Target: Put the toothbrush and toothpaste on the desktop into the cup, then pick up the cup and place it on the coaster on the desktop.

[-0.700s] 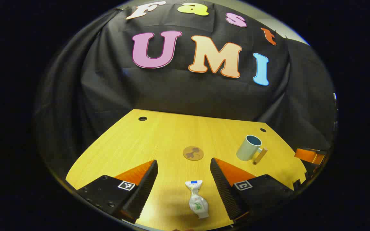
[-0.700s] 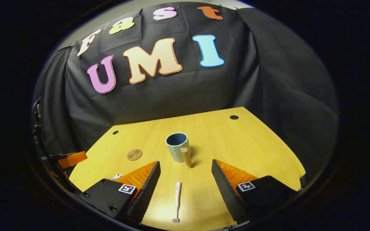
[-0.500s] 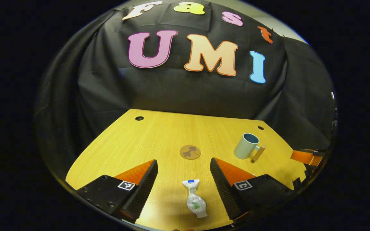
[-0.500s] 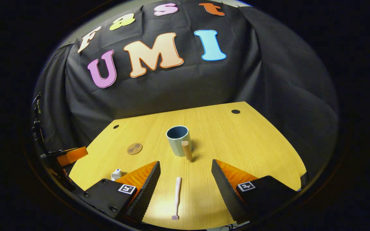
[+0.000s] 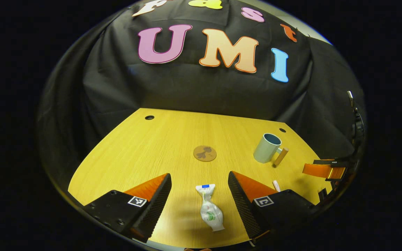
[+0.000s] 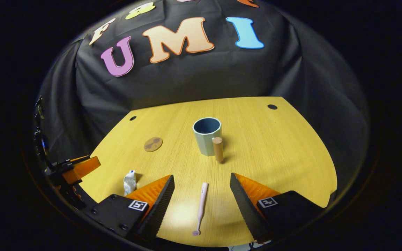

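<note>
Left tongs [image 5: 199, 198] gape wide over a crumpled toothpaste tube [image 5: 209, 210] lying between them. Right tongs [image 6: 202, 197] gape likewise around a slim toothbrush [image 6: 201, 206]. Beyond stand a faceted cup [image 6: 207, 135] and a round coaster [image 5: 205, 153] on the woodgrain worktop [image 5: 145, 153].

Left tongs [image 5: 199, 193] held low near the front edge, fingers spread wide apart and gripping nothing, right tongs [image 6: 201, 193] likewise low, fingers wide apart, nothing between them pressed

Toothpaste [image 5: 209, 212] lies between the open left gripper [image 5: 199, 195] fingers
</note>
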{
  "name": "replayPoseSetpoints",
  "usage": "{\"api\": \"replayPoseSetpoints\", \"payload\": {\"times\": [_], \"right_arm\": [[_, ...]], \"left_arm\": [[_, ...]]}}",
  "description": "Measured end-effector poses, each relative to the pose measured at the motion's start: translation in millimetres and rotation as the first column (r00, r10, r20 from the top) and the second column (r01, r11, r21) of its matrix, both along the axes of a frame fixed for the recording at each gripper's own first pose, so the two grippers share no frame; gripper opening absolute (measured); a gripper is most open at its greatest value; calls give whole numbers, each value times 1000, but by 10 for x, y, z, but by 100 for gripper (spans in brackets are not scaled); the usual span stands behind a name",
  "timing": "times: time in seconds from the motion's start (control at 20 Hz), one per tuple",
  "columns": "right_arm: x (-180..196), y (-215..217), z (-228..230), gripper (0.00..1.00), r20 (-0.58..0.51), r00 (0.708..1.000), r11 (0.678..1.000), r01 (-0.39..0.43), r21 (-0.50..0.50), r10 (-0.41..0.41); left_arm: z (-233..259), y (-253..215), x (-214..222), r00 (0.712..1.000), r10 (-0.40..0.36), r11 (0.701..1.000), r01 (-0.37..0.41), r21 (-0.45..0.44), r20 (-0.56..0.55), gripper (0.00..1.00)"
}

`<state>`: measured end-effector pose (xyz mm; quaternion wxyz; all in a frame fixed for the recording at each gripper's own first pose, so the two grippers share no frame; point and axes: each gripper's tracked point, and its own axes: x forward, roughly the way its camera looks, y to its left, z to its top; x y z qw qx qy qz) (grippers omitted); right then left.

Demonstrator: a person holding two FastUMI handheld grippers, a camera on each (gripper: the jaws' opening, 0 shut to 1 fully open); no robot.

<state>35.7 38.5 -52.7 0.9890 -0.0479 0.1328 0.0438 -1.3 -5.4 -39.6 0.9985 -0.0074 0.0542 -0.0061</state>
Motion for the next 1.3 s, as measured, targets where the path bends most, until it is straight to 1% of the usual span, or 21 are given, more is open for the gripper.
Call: {"api": "replayPoseSetpoints", "payload": {"times": [0.1, 0.15, 0.2, 0.25, 0.3, 0.4, 0.5, 0.55, 0.6, 0.65, 0.7, 0.8, 0.85, 0.9, 0.95, 1.0, 1.05, 1.1, 1.15, 1.25, 1.3], "right_arm": [[103, 68, -144, 94, -80, 997, 999, -18, -29, 16], [152, 80, -188, 99, -105, 994, 999, -21, -46, 16], [234, 128, -229, 94, -135, 990, 997, -35, -63, 26], [269, 150, -277, 94, -155, 988, 997, -39, -66, 29], [303, 166, -315, 99, -178, 984, 997, -42, -70, 29], [378, 153, -426, 99, -230, 973, 995, -39, -88, 18], [456, 127, -557, 99, -292, 956, 994, -34, -107, 1], [511, 110, -646, 94, -336, 942, 993, -31, -116, -10], [532, 89, -706, 94, -361, 932, 992, -28, -127, -20], [548, 58, -759, 98, -386, 922, 990, -23, -141, -34], [566, 18, -826, 98, -410, 911, 987, -16, -158, -51], [596, -73, -982, 99, -475, 874, 982, 9, -188, -99], [606, -93, -1005, 99, -493, 863, 981, 16, -194, -112], [618, -110, -1028, 94, -507, 853, 979, 26, -200, -126], [642, -142, -1056, 93, -513, 846, 977, 39, -211, -144], [639, -144, -1068, 98, -523, 839, 976, 38, -214, -148], [638, -154, -1089, 88, -537, 829, 973, 33, -230, -155], [634, -148, -1109, 68, -547, 822, 970, 28, -240, -159], [625, -157, -1119, 73, -551, 819, 969, 30, -243, -164], [632, -181, -1124, 60, -551, 815, 966, 37, -255, -177], [625, -151, -1133, 49, -561, 810, 968, 32, -248, -171]], "left_arm": [[-46, 87, -3, 1000, 23, 1000, -23, -7, -14, 95], [-64, 134, -2, 999, 37, 999, -37, -8, -19, 95], [-113, 236, -8, 998, 63, 998, -63, -11, -29, 95], [-130, 287, -28, 996, 77, 997, -78, -17, -38, 94], [-159, 333, -45, 995, 90, 996, -91, -24, -46, 95], [-197, 425, -74, 991, 119, 992, -120, -29, -55, 95], [-236, 501, -134, 987, 146, 988, -149, -30, -68, 95], [-276, 562, -176, 983, 167, 985, -170, -26, -80, 95], [-291, 593, -193, 980, 179, 983, -182, -25, -86, 95], [-313, 607, -214, 978, 188, 981, -191, -28, -92, 95], [-323, 624, -227, 976, 196, 979, -200, -32, -97, 95], [-399, 652, -267, 970, 214, 975, -219, -38, -116, 95], [-436, 656, -272, 968, 218, 974, -224, -34, -124, 95], [-460, 659, -296, 966, 222, 973, -228, -27, -132, 95], [-473, 658, -304, 965, 223, 973, -229, -23, -137, 95], [-504, 640, -302, 964, 221, 974, -227, -24, -147, 95], [-533, 614, -291, 964, 215, 974, -222, -32, -156, 95], [-552, 598, -286, 963, 213, 975, -221, -32, -166, 95], [-549, 597, -273, 962, 214, 975, -221, -29, -168, 95], [-550, 587, -262, 962, 213, 975, -220, -23, -169, 95], [-549, 576, -249, 963, 212, 975, -219, -23, -168, 95]]}}
